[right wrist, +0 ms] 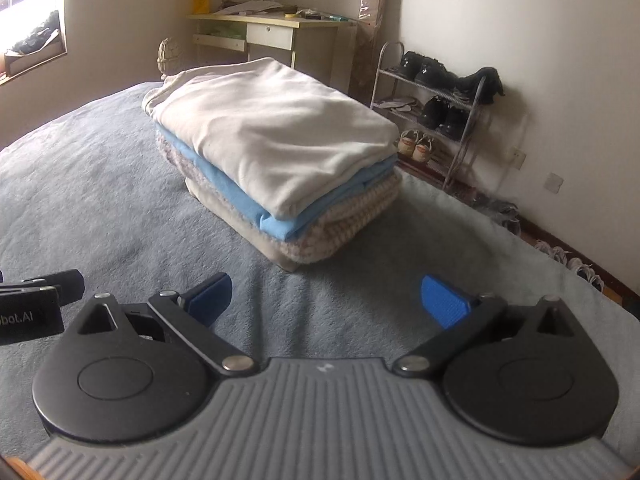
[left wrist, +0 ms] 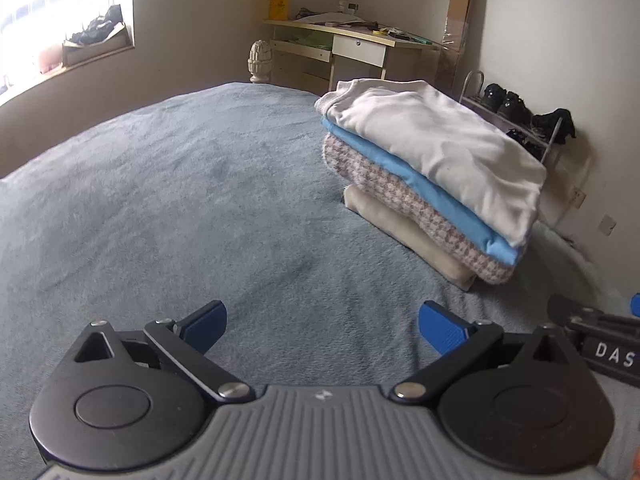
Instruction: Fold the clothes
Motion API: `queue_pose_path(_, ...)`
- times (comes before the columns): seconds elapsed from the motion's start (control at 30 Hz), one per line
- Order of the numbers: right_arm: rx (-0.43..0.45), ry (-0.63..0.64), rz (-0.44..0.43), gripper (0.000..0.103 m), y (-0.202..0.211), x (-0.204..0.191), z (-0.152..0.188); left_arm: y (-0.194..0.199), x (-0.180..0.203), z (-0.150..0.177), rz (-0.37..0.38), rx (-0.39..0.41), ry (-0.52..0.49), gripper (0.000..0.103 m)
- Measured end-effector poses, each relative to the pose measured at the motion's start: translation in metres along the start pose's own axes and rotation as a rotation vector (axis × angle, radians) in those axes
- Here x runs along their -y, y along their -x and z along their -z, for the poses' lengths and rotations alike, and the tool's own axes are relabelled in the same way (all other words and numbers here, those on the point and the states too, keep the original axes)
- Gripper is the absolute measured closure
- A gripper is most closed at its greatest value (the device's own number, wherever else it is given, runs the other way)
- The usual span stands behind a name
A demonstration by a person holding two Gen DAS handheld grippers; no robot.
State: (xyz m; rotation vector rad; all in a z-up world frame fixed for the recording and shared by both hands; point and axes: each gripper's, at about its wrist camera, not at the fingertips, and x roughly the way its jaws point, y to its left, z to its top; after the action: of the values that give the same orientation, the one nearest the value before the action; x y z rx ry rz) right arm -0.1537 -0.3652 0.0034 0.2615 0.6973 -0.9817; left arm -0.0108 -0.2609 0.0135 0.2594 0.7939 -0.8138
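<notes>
Wide bare grey-blue fleece bedspread (left wrist: 160,200) ahead of left gripper (left wrist: 322,330) and right gripper (right wrist: 326,300), both spread wide and empty, while the neat stack of folded clothes (right wrist: 276,160), white over blue over houndstooth over beige, sits near the bed's right edge.

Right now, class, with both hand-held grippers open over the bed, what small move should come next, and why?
Probably draw both back. The left hand-held gripper and right hand-held gripper are open and empty, the stack lies folded, and no loose garment shows on the blanket.
</notes>
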Motion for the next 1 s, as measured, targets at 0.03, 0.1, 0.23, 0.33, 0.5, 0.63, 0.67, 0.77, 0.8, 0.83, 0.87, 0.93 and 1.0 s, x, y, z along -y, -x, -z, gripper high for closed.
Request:
queue_pose_path(0.03, 0.004, 0.002, 0.003, 0.001, 0.0, 0.0, 0.0, 0.001, 0.001, 0.0, 0.002, 0.0, -0.004, 0.0)
queue_pose_path(0.1, 0.011, 0.004, 0.008, 0.001, 0.001, 0.0, 0.001, 0.002, 0.004, 0.0, 0.003, 0.003, -0.015, 0.0)
queue_pose_path(0.23, 0.019, 0.004, 0.017, 0.001, 0.001, 0.001, 0.001, 0.003, 0.006, 0.001, 0.006, 0.007, -0.022, 0.0)
queue_pose_path(0.33, 0.022, 0.009, 0.02, 0.001, 0.002, 0.001, 0.001, 0.003, 0.008, 0.0, 0.018, 0.005, -0.024, 0.0)
queue_pose_path(0.5, 0.026, 0.013, 0.025, 0.001, 0.003, 0.003, 0.002, 0.004, 0.013, 0.0, 0.035, 0.004, -0.039, 0.0)
queue_pose_path(0.63, 0.028, 0.011, 0.028, 0.001, 0.003, 0.004, 0.002, 0.004, 0.015, 0.0, 0.047, 0.0, -0.038, 0.0)
queue_pose_path(0.67, 0.029, 0.011, 0.03, 0.001, 0.003, 0.004, 0.003, 0.004, 0.015, 0.0, 0.05, 0.0, -0.037, 0.0)
queue_pose_path(0.77, 0.027, 0.014, 0.032, 0.001, 0.002, 0.005, 0.004, 0.004, 0.015, 0.001, 0.057, 0.0, -0.033, 0.0)
queue_pose_path(0.8, 0.027, 0.015, 0.033, 0.001, 0.002, 0.005, 0.004, 0.004, 0.015, 0.001, 0.058, 0.001, -0.034, 0.0)
queue_pose_path(0.83, 0.026, 0.016, 0.033, 0.001, 0.002, 0.005, 0.004, 0.004, 0.016, 0.001, 0.058, 0.001, -0.035, 0.0)
queue_pose_path(0.87, 0.026, 0.016, 0.034, 0.001, 0.002, 0.005, 0.004, 0.004, 0.016, 0.001, 0.059, 0.001, -0.036, 0.0)
queue_pose_path(0.93, 0.028, 0.016, 0.037, 0.001, 0.002, 0.006, 0.005, 0.004, 0.017, 0.001, 0.057, 0.001, -0.041, 0.0)
queue_pose_path(1.0, 0.029, 0.014, 0.041, 0.001, 0.002, 0.006, 0.005, 0.004, 0.018, 0.001, 0.055, 0.001, -0.047, 0.0)
